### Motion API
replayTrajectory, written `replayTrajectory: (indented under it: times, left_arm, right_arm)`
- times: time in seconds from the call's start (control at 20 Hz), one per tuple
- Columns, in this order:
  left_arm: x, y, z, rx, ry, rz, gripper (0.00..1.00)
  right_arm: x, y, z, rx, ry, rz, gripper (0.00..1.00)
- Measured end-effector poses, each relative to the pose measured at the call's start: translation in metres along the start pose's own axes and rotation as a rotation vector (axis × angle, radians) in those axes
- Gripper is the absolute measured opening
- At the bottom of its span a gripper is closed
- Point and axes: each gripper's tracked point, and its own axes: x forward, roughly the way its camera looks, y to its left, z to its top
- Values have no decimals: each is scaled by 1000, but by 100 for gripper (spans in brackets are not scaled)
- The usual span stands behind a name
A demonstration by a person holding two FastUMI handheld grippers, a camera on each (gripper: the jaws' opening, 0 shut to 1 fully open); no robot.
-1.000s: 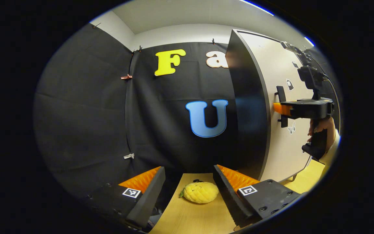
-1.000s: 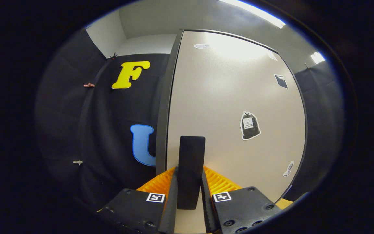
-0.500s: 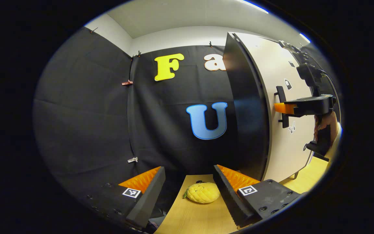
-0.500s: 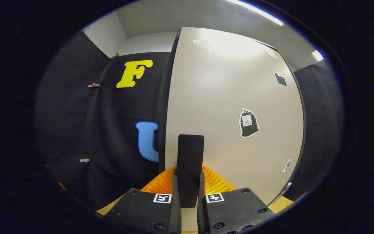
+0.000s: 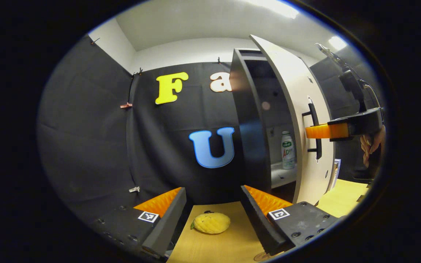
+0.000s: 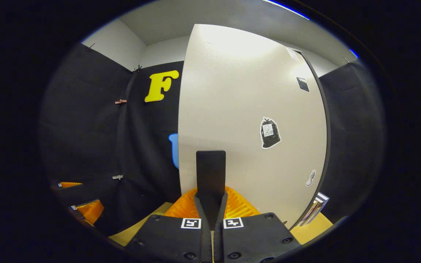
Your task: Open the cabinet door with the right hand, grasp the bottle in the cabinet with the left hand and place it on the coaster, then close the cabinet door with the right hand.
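— Where does the bottle (image 5: 288, 150) stand?
— Upright on a pale shelf (image 5: 281, 178) inside the cabinet (image 5: 249, 120), seen in the left gripper view through the gap between the cabinet's dark front edge and the free edge of the cabinet door (image 5: 298, 120). It sits near the shelf's front lip, with dark open room above it.
— And the door?
— Swung partly out, its pale face toward the right hand-held gripper (image 6: 211, 204). In the right gripper view both fingers are clamped on the black door handle (image 6: 211, 179), which stands upright between them. In the left gripper view that same gripper reaches in from the right to the handle, held by a hand (image 5: 372, 143).
— The left hand-held gripper (image 5: 213, 204)?
— Fingers spread wide apart, holding nothing, low over the wooden worktop (image 5: 228, 241) and pointing at the booth wall left of the cabinet. A yellow pineapple-shaped toy (image 5: 210, 223) lies on the worktop between the fingers, touching neither.
— Any room at the cabinet's foot?
— Bare worktop runs from the toy toward the door's lower edge. Flat things like books (image 6: 314, 210) lean past the door's hinge side.
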Motion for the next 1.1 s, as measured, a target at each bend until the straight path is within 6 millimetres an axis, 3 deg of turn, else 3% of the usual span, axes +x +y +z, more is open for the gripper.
replayTrajectory:
  times: [0.2,0.35,0.55,1.1]
  left_arm:
    - [-10,-25,5,18,-7,-50,93]
    - [-6,-47,6,-11,-10,-115,93]
    - [0,-85,7,-36,-8,-211,93]
    - [26,-223,21,-30,-23,-503,93]
  right_arm:
    - [-23,-10,2,-8,15,-3,7]
    - [-48,-17,8,-7,27,-13,7]
    - [-82,-49,10,12,23,-55,7]
    - [-147,-128,17,8,19,-207,6]
